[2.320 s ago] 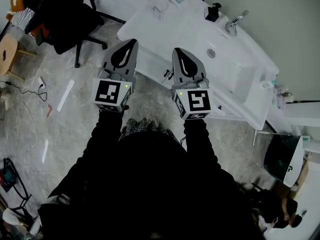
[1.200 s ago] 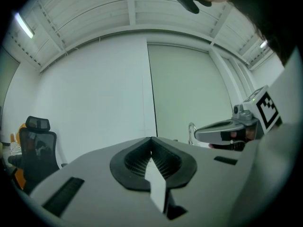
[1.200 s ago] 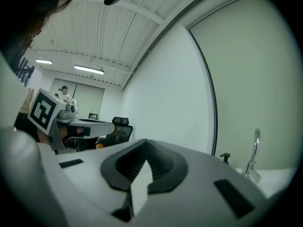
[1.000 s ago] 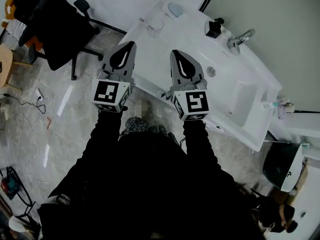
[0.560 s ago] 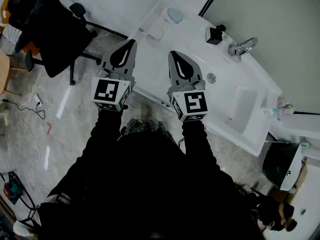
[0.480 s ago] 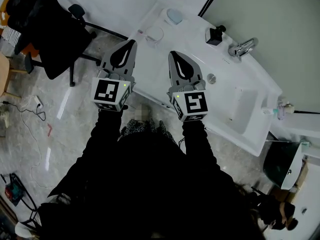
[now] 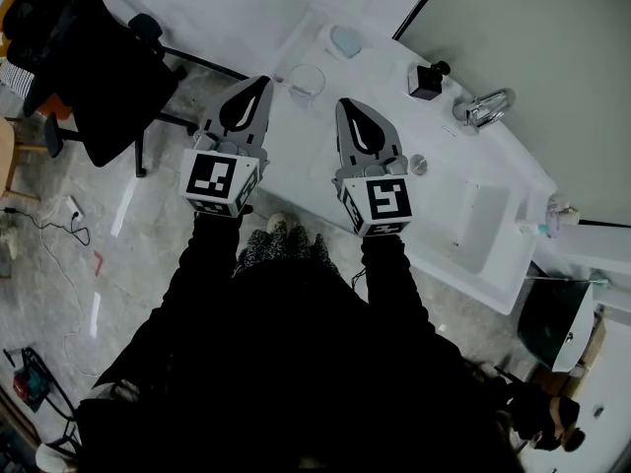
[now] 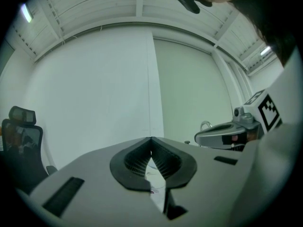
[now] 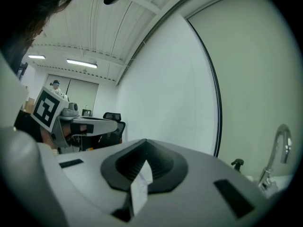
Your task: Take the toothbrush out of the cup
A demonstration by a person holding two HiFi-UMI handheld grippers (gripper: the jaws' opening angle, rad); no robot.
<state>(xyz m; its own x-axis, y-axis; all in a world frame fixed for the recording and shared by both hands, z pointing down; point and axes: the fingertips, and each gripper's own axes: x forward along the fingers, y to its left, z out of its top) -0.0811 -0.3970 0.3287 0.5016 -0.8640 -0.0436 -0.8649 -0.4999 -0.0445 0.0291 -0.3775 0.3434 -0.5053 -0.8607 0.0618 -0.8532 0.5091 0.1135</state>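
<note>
Task not started. Nothing is gripped, and the toothbrush (image 7: 537, 229) has not been lifted. It shows as a thin white stick with a teal end at the far right end of the counter (image 7: 301, 146), at a small cup (image 7: 560, 208). It's too small to tell whether it sits in the cup or just beside it.

Left gripper (image 7: 262, 83): jaws together, empty. The left gripper view (image 8: 151, 138) shows the tips meeting with nothing between them. Right gripper (image 7: 344, 102): same, tips closed and nothing held, confirmed in the right gripper view (image 9: 144, 141). Both point level over the near edge of the counter.

A clear glass (image 7: 307, 79) stands near the left gripper's tip and looks empty. The toothbrush and small cup are well apart from both grippers, beyond the basin (image 7: 463, 215) and the tap (image 7: 483, 108), off to the right gripper's side.

All left to do: get over to the right end, open a gripper, close it on the toothbrush and pull it clear of the cup. The other gripper may need to steady the cup.
</note>
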